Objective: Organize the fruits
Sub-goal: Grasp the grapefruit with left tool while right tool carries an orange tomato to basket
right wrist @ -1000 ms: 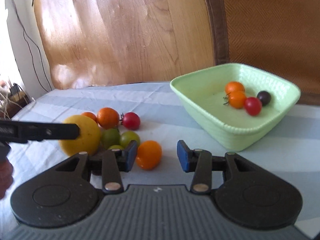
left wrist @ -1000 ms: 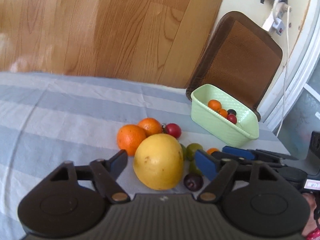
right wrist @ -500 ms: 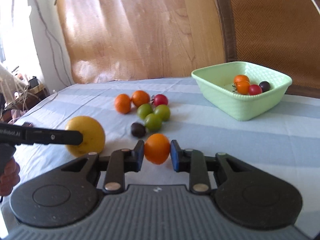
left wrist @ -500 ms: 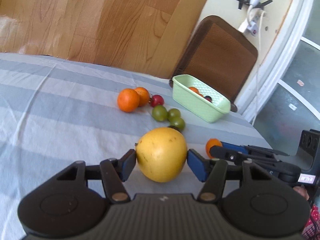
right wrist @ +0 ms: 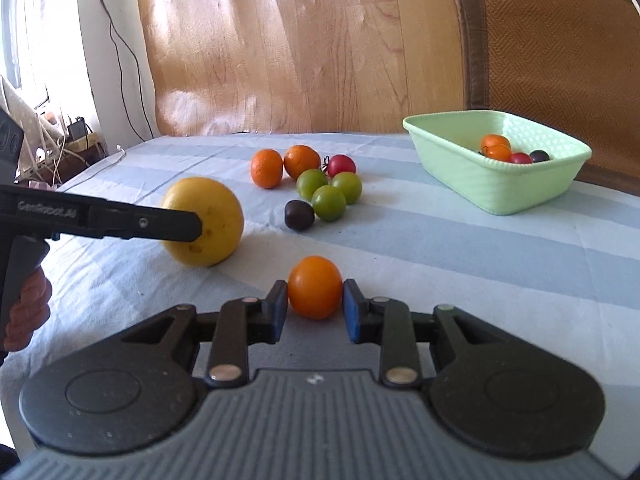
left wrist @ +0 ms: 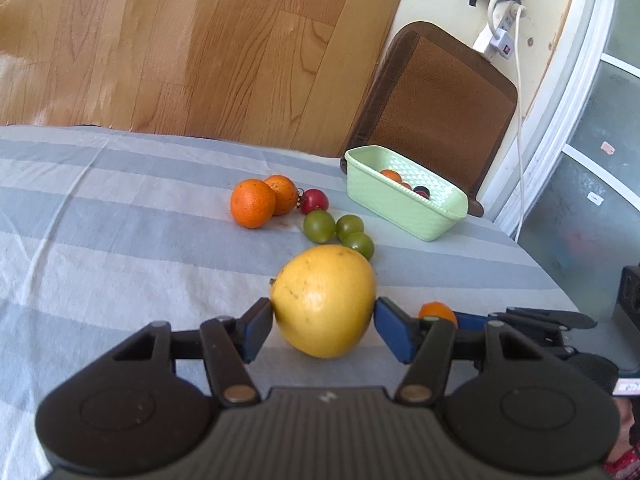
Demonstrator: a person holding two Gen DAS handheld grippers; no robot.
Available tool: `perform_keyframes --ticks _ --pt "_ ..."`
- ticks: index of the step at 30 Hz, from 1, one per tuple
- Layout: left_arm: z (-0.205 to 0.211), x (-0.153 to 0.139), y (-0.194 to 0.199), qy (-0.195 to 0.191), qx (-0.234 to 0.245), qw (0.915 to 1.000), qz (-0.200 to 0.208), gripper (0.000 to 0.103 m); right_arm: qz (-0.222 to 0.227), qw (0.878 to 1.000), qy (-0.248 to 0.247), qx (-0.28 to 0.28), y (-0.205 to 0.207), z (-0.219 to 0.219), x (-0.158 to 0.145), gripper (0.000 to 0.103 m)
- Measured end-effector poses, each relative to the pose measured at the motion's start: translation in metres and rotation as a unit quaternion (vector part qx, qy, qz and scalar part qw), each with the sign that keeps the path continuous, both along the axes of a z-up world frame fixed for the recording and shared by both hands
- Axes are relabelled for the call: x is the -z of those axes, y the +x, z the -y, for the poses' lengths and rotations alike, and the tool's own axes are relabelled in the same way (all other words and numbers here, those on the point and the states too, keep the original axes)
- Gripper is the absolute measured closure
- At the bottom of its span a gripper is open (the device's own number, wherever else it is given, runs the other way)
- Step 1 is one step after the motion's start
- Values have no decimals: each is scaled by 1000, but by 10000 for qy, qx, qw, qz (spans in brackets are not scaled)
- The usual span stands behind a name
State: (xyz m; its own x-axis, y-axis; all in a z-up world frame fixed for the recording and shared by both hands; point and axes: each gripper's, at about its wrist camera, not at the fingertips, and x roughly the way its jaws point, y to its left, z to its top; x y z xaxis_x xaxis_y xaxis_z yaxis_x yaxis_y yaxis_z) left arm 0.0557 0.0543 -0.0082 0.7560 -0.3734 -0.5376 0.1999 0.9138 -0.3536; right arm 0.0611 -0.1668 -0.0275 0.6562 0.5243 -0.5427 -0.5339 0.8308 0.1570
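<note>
Gripping speckled yellow grapefruit (left wrist: 324,300), smooth orange tomato (right wrist: 315,287)

**Occluded and Cropped Items**

Left view: the basket (left wrist: 404,208) wall hides most of its fruits; the dark plum is hidden behind the grapefruit (left wrist: 324,300); the orange tomato (left wrist: 437,312) is half covered by a finger. Right view: the chair (right wrist: 552,32) is cropped at the frame edge.
</note>
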Motion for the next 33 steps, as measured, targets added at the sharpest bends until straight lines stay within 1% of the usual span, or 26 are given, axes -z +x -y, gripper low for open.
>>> perform_keyframes --ticks 3,6,8,9,10,12,14,15,17,18,20,21,22,25,26,27,28,30,31,33 --pt "-2 -3 6 -109 -13 9999 -83 49 66 10000 29 46 0 2 -1 72" --pt "-2 -10 15 -343 71 9993 -134 51 233 9991 236 264 4 14 -9 72" --pt "3 -20 25 -491 190 9986 -42 62 376 9974 431 448 12 27 -18 72" --pt "6 -27 31 -566 275 9980 41 87 457 9962 474 564 18 33 -23 72" --pt "11 -36 40 -739 456 9961 125 94 532 9951 477 689 25 38 -27 72" --pt "23 -51 61 -950 556 9937 213 92 676 9925 471 905 42 48 -32 72" --pt "36 -58 80 -825 673 9938 312 91 721 9895 450 1165 61 55 -34 72" --pt "39 -59 86 -852 667 9938 273 92 654 9882 447 1310 69 59 -34 72" --pt "41 -59 87 -1019 761 9916 234 91 605 9867 642 1362 75 68 -32 72" --pt "41 -58 83 -986 761 9919 238 91 595 9860 758 1363 75 72 -29 72" --pt "46 -54 66 -845 895 9922 207 81 461 9855 861 1386 74 78 -20 72" --pt "49 -50 56 -769 956 9923 158 67 360 9861 919 1340 75 80 -16 72" --pt "53 -45 44 -654 1031 9925 114 56 230 9866 952 1307 75 79 -15 72" --pt "66 -30 14 -307 1257 9916 36 43 267 9884 817 1250 72 75 -15 72" --pt "69 -26 9 -242 1280 9915 -24 41 246 9886 833 1229 71 75 -15 72" --pt "72 -22 6 -190 1262 9918 -73 36 205 9886 873 1209 71 75 -15 72" --pt "74 -18 5 -122 1210 9925 -91 27 176 9886 897 1195 71 75 -15 72" --pt "75 -14 10 -27 960 9953 -146 14 170 9890 886 1173 72 75 -15 72" --pt "74 -13 13 -55 866 9961 -130 12 181 9892 869 1166 72 74 -15 72" --pt "72 -12 20 -12 757 9971 -41 13 202 9895 829 1168 72 72 -15 72"
